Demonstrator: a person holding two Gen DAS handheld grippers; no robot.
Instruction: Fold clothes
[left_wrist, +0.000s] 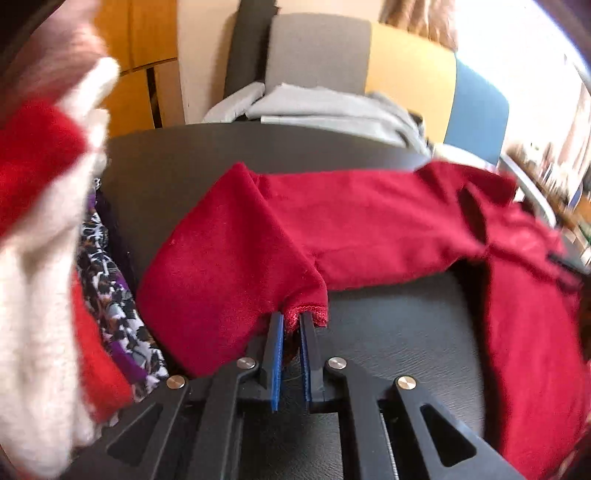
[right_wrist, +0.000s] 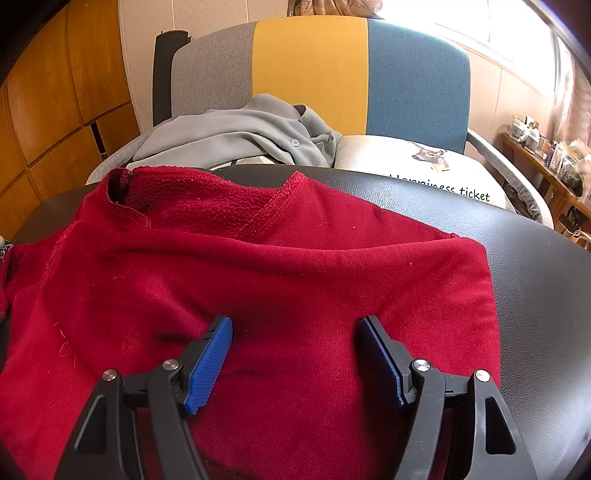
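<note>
A black leather-look tabotop would be the wrong word only in spelling: a black, leather-textured tabletop (right_wrist: 535, 280) fills the lower half of both views, with a grey, yellow and blue chair (right_wrist: 310, 74) behind it at the top of each frame.

A dark red sweater (right_wrist: 258, 280) lies spread across the tabletop. In the right wrist view its neckline sits toward the upper middle of the frame and its body covers the centre and lower left. In the left wrist view 1 sleeve (left_wrist: 332, 225) stretches from the centre toward the right edge.

The left gripper (left_wrist: 291, 328), at the bottom centre of its frame, has its jaws pinched together on the sleeve's stitched cuff. The right gripper (right_wrist: 295, 339), at the bottom centre of its frame, has its jaws spread wide, resting on or just above the sweater's body and holding nothing.

My reading is that the sleeve is being folded in. The next move would call for carrying the cuff over the body while the cloth beneath stays flat.

Only the left wrist view shows the gripped cuff and a blurred heap of other clothes (left_wrist: 110, 280) along the left edge. Only the right wrist view shows the neckline, a grey garment (right_wrist: 236, 140) and a white printed cushion (right_wrist: 424, 162) on the chair.
</note>
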